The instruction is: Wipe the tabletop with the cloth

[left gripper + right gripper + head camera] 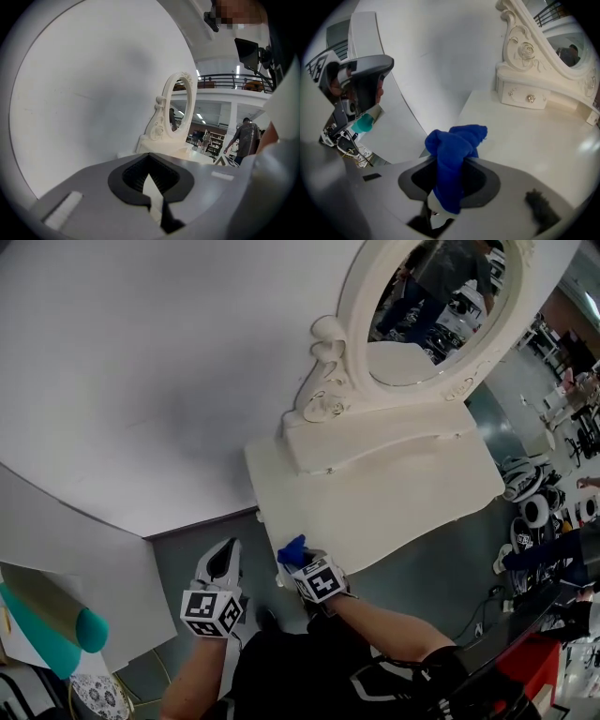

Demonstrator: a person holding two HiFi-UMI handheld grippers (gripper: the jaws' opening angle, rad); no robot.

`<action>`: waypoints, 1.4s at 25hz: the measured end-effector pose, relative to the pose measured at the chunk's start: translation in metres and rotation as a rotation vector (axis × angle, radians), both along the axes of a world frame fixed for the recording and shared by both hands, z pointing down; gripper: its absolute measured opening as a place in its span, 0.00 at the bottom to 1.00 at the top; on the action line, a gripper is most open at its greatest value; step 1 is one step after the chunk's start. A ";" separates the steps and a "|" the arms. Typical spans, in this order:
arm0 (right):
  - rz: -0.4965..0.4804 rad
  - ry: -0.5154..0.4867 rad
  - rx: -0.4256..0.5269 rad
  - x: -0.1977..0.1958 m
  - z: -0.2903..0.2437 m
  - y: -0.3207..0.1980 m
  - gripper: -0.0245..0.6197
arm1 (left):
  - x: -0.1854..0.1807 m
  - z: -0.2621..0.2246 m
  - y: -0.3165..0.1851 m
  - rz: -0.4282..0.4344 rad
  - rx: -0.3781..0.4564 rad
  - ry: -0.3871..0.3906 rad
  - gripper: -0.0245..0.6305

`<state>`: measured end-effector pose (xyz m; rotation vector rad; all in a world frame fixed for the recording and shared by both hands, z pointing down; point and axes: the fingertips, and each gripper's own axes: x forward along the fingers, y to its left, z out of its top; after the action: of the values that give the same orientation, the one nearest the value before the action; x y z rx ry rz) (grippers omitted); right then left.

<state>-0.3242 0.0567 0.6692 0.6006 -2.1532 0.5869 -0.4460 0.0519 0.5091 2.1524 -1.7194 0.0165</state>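
Head view: R gripper (298, 559) fingers clamp 1 cloth (292, 550) at tabletop (403, 502) edge; L gripper (223, 562) fingers closed, empty.

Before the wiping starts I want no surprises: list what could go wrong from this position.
1. The blue cloth is a tight wad pinched in the right tool, so its hard tips might scrape the white tabletop instead of fabric.
2. The ornate mirror stand sits at the tabletop's back; a long stroke could knock it.
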 end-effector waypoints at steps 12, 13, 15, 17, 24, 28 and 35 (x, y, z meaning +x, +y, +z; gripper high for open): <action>-0.022 -0.047 -0.029 0.018 -0.018 0.006 0.25 | 0.013 -0.007 0.010 -0.023 -0.001 0.008 0.05; -0.009 -0.059 -0.003 0.015 -0.022 -0.013 0.25 | 0.013 -0.008 0.011 -0.028 -0.001 0.007 0.05; 0.020 -0.069 0.052 0.007 -0.030 -0.058 0.25 | 0.013 -0.011 0.012 -0.040 -0.003 0.003 0.05; 0.039 -0.064 0.098 -0.002 -0.033 -0.102 0.25 | 0.012 -0.013 0.014 -0.058 -0.007 -0.007 0.05; 0.042 -0.009 0.121 -0.035 -0.007 -0.188 0.25 | 0.006 -0.017 0.020 -0.118 -0.039 -0.044 0.05; 0.014 0.011 0.143 -0.039 -0.001 -0.186 0.25 | 0.003 -0.015 0.023 -0.121 -0.048 -0.049 0.05; 0.006 0.034 0.067 0.003 0.002 -0.124 0.25 | 0.018 -0.021 0.013 -0.062 -0.018 -0.029 0.05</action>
<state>-0.3210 -0.0677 0.6710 0.6490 -2.1468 0.5054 -0.4277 0.0651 0.4877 2.0947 -1.7946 0.0472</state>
